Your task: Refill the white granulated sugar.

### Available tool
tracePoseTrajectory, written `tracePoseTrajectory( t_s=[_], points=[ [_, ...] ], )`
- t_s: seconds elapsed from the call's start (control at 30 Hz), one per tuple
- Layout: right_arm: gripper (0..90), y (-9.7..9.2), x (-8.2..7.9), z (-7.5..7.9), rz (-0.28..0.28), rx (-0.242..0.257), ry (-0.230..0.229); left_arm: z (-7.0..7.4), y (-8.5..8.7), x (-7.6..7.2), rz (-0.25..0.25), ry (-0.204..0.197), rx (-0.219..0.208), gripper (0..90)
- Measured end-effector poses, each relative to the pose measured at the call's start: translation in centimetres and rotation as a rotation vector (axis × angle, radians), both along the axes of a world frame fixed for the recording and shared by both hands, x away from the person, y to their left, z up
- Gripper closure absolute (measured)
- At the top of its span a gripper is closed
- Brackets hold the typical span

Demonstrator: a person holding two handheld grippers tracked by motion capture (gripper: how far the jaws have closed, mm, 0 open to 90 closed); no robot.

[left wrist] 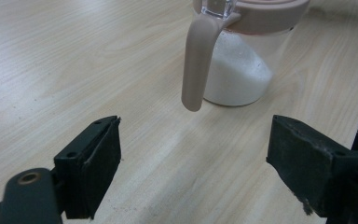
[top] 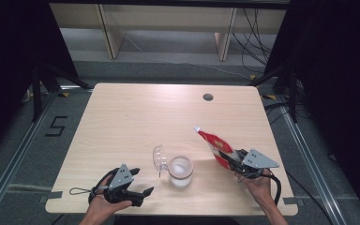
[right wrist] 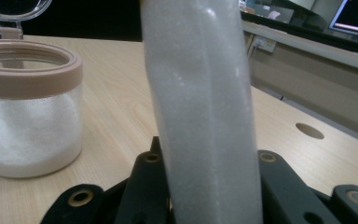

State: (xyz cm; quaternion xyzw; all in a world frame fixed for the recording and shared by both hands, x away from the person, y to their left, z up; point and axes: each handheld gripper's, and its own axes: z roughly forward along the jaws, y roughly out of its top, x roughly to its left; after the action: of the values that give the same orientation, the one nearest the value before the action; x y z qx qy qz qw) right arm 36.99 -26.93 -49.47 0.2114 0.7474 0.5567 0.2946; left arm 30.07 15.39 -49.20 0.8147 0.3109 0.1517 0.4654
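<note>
jar (top: 180, 171) sits near table's front edge (top: 168, 209); right hand-held gripper (top: 233, 159) pinches pouch (top: 214, 145), left hand-held gripper (top: 140, 185) spread.

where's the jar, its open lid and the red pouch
jar (top: 180, 172), high view, on its clear side wall below the rim
open lid (top: 159, 158), high view, on the middle of the clear flipped-up lid
red pouch (top: 214, 142), high view, on its red upper part, above the right gripper

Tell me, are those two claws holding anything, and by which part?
The right gripper holds a red-and-white pouch by its lower end; the left gripper holds nothing.
</note>
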Motion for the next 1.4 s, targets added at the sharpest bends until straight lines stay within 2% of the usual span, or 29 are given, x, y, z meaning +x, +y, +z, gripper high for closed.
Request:
tracePoseTrajectory(
  t_s=[0.07,0.1,0.13,0.2,0.23,0.27,0.3,0.37,0.43,0.47,0.53,0.57,0.63,0.77,0.8,0.83,0.87,0.9,0.93,1.0,1.03,1.07,1.17,1.2,1.23,1.27,1.37,1.4],
  points=[
    [76.0,0.0,0.0,0.2,-0.003,-0.035,-0.017,0.1,0.0,-0.1,0.001,0.011,-0.007,17.1],
    [76.0,0.1,-0.2,0.1,0.004,-0.03,0.01,0.0,0.0,-0.1,0.005,0.007,-0.01,17.1],
    [75.8,0.1,-0.2,0.1,-0.003,-0.048,0.009,0.0,0.1,0.0,0.001,-0.001,-0.01,17.1],
    [75.6,0.2,-0.4,0.1,-0.018,-0.047,0.024,0.0,0.1,0.1,-0.013,-0.006,0.003,17.1],
    [75.7,0.2,-0.4,0.1,-0.02,-0.046,0.024,0.0,0.0,-0.1,0.002,0.012,-0.009,17.1],
    [75.6,0.0,-0.5,0.2,-0.021,-0.052,0.033,0.0,0.0,-0.1,0.003,0.011,-0.012,17.1],
    [75.6,0.0,-0.5,0.3,-0.024,-0.041,0.042,0.0,0.1,0.0,-0.008,0.003,0.003,17.1],
    [75.5,-0.1,-0.6,0.2,-0.037,-0.028,0.047,0.0,0.0,-0.1,0.002,0.012,-0.012,17.1],
    [75.3,-0.5,-0.8,0.1,-0.047,-0.015,0.066,0.0,0.0,-0.1,0.0,0.011,-0.008,17.1],
    [75.4,-0.7,-0.9,0.1,-0.058,-0.015,0.053,0.0,0.0,-0.1,0.0,0.012,-0.008,17.1],
    [75.4,-1.0,-1.1,0.1,-0.073,-0.009,0.067,0.0,0.1,0.0,-0.012,0.0,0.011,17.1],
    [75.4,-1.3,-0.9,0.2,-0.075,-0.024,0.048,0.1,0.1,0.1,-0.025,-0.003,0.022,17.1],
    [75.4,-1.5,-1.0,0.1,-0.071,-0.006,0.078,0.1,0.1,0.1,-0.019,-0.008,0.018,17.1],
    [75.4,-1.6,-1.3,0.1,-0.102,0.009,0.091,0.0,0.0,0.1,-0.016,-0.004,0.004,17.1],
    [75.4,-1.7,-1.2,0.1,-0.089,0.007,0.091,0.1,0.1,0.1,-0.028,-0.003,0.021,17.1],
    [75.3,-1.9,-1.1,0.0,-0.096,0.009,0.083,0.1,0.1,0.1,-0.019,-0.007,0.023,17.1],
    [75.3,-2.0,-1.3,0.0,-0.115,0.031,0.105,0.1,0.1,0.1,-0.02,-0.009,0.031,17.1],
    [75.1,-2.0,-1.3,-0.1,-0.108,0.034,0.126,0.1,0.1,0.1,-0.019,-0.007,0.024,17.1],
    [75.1,-2.4,-1.2,-0.1,-0.125,0.025,0.096,0.1,0.1,0.1,-0.021,-0.008,0.025,17.1],
    [75.0,-2.4,-1.3,-0.2,-0.119,0.071,0.134,0.0,0.0,0.1,-0.022,-0.006,0.016,17.1],
    [74.9,-2.5,-1.3,-0.3,-0.132,0.057,0.123,-0.1,-0.1,0.0,-0.002,0.013,-0.002,17.1],
    [74.7,-2.4,-1.4,-0.2,-0.133,0.068,0.135,-0.1,-0.1,0.0,-0.007,0.012,0.0,17.1],
    [73.7,-2.3,-1.5,-0.2,-0.128,0.071,0.125,-0.1,-0.1,0.1,-0.006,0.009,0.007,17.1],
    [73.4,-2.4,-1.5,-0.2,-0.124,0.068,0.131,0.0,0.1,0.2,-0.009,0.006,0.028,17.1],
    [72.9,-2.4,-1.4,-0.3,-0.144,0.077,0.115,-0.1,0.0,0.1,-0.008,0.007,0.022,17.1],
    [72.5,-2.3,-1.7,-0.3,-0.137,0.089,0.161,-0.1,-0.1,0.1,-0.007,0.009,0.006,17.1],
    [70.9,-2.5,-1.6,-0.2,-0.148,0.094,0.144,-0.1,-0.1,0.1,-0.004,0.008,0.007,17.1],
    [70.0,-2.5,-1.7,-0.2,-0.143,0.093,0.157,-0.1,-0.1,0.1,-0.004,0.007,0.007,17.1]
  ],
)
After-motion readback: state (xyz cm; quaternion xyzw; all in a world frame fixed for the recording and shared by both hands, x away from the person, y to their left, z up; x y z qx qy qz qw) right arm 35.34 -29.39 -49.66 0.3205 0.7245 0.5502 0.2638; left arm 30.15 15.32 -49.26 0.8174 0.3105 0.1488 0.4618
